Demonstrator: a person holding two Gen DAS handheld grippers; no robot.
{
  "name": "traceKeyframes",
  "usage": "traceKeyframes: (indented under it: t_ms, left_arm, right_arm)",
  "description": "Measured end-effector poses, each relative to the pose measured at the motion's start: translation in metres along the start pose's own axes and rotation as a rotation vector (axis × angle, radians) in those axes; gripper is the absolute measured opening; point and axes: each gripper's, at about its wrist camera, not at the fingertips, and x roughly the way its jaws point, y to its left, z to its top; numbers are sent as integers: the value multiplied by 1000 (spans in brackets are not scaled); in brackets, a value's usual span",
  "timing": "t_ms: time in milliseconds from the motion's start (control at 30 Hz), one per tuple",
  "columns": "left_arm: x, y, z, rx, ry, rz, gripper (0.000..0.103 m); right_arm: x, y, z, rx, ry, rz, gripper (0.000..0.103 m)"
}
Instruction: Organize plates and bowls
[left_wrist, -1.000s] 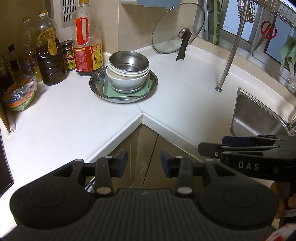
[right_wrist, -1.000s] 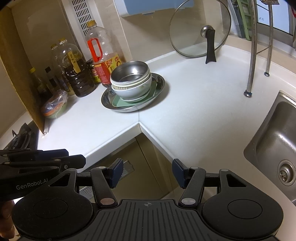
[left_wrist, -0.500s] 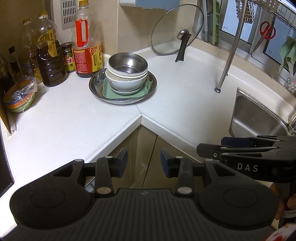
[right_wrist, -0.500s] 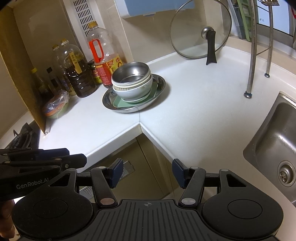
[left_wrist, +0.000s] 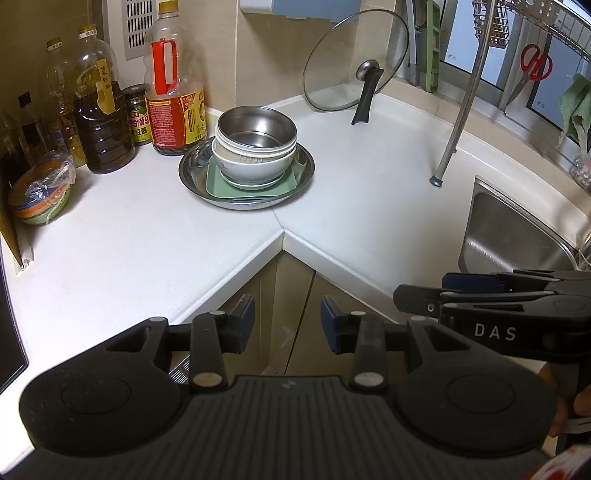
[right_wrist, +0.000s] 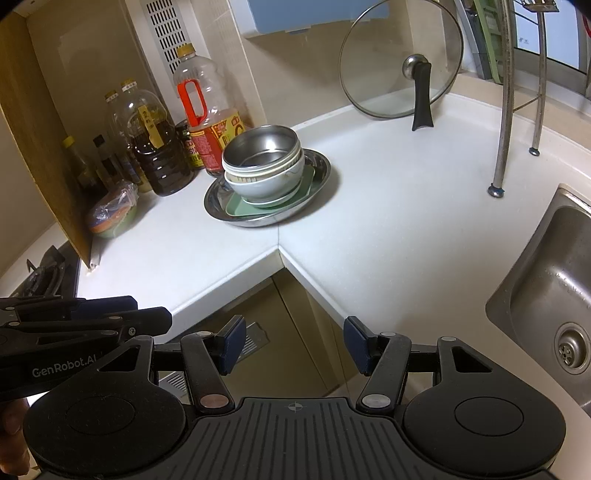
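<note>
**A:** Entry, dishes. You have a stack at the far inner corner of the white counter (left_wrist: 129, 236): steel bowl (left_wrist: 258, 127) on top, nested in a white bowl (left_wrist: 251, 166), both sitting on a green square plate (left_wrist: 218, 184), all inside a wide steel plate (left_wrist: 192, 173). Why stacked so?

**B:** Judgement only: widest at the bottom, narrowest on top, so it sits stable and takes one footprint. It stands just beside the oil bottles (left_wrist: 173, 92), well apart from the sink (left_wrist: 517, 236) on the right.

**A:** Your grippers?

**B:** The left gripper (left_wrist: 287, 321) has its jaws partly apart with nothing between them, only the cabinet corner below. The right gripper (right_wrist: 294, 345) is spread wider, also empty. Both hang off the near counter edge, angled down toward the stack, neither touching a dish.

**A:** Why hold there?

**B:** Likely a neutral pose: both cameras see the whole stack, and you stay clear of the glass lid (right_wrist: 399, 59) leaning on the far wall.

**A:** Status?

**B:** The stack looks tidy. Whether you count the task done, I cannot tell.
</note>
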Motion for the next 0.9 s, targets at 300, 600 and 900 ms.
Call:
traceKeyframes:
  t_ms: [300, 600, 900]
  left_arm:
    - [2, 2, 2, -4, 1, 1, 36]
    - [3, 3, 2, -5, 2, 1, 36]
    - [6, 6, 5, -8, 4, 1, 36]
  right_arm:
    - [3, 0, 3, -5, 4, 3, 59]
    - [5, 0, 3, -5, 6, 3, 59]
    - [9, 1, 5, -7, 8, 2, 59]
